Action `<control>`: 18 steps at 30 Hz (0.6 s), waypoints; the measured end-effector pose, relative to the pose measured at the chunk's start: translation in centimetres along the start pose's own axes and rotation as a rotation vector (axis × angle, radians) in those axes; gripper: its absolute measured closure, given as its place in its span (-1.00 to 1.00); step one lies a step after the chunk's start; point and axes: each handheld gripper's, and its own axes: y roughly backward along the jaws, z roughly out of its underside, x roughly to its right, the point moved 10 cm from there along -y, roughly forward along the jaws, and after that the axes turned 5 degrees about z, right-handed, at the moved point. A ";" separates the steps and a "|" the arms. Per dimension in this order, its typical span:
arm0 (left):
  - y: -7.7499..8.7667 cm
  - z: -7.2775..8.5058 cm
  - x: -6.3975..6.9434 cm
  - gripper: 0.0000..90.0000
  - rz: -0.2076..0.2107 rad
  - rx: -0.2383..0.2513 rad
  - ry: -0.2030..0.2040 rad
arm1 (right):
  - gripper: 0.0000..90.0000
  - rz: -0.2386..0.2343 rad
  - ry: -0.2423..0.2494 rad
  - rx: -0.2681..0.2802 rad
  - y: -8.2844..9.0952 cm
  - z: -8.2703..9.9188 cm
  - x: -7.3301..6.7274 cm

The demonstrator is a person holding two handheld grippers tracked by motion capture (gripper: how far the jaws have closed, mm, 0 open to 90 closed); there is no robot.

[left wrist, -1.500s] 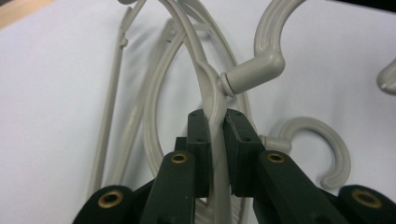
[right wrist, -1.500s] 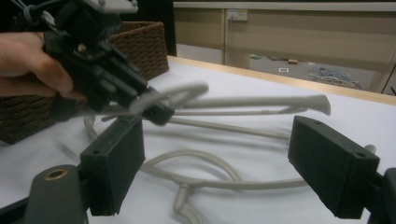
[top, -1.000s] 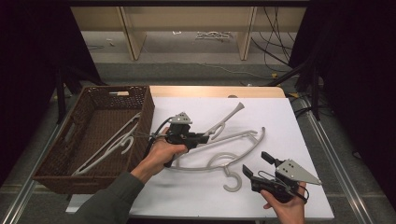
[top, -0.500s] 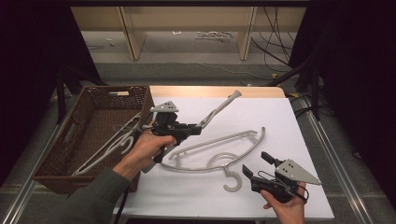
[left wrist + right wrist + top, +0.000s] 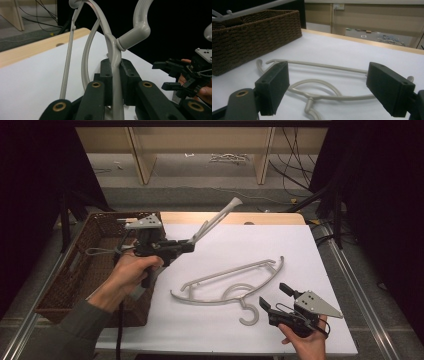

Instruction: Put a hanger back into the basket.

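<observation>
Left gripper (image 5: 187, 245) jaws clenched on a grey hanger (image 5: 215, 220), lifted off the desk (image 5: 300, 250) and tilted up beside the wicker basket (image 5: 75, 275). Right gripper (image 5: 275, 302) jaws released, parked near the second hanger (image 5: 227, 282) lying flat on the desk. My worry: the grip sits near one spot, so the long hanger could pivot or snag the basket rim going in.

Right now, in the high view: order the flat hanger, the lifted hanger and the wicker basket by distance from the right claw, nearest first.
1. Flat hanger: on the white table, its hook just left of the right claw.
2. Lifted hanger: farther back, left of centre, clamped in the left claw, raised off the table.
3. Wicker basket: at the far left edge.
</observation>
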 end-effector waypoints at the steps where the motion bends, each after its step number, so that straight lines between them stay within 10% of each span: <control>1: 0.6 -0.2 -0.1 0.81 -0.006 0.007 -0.002 | -0.56 0.000 0.000 0.000 0.0 0.0 0.0; 18: 7.7 1.2 -5.8 0.81 -0.146 -0.016 0.009 | -0.56 0.002 0.011 -0.025 -0.1 0.3 0.0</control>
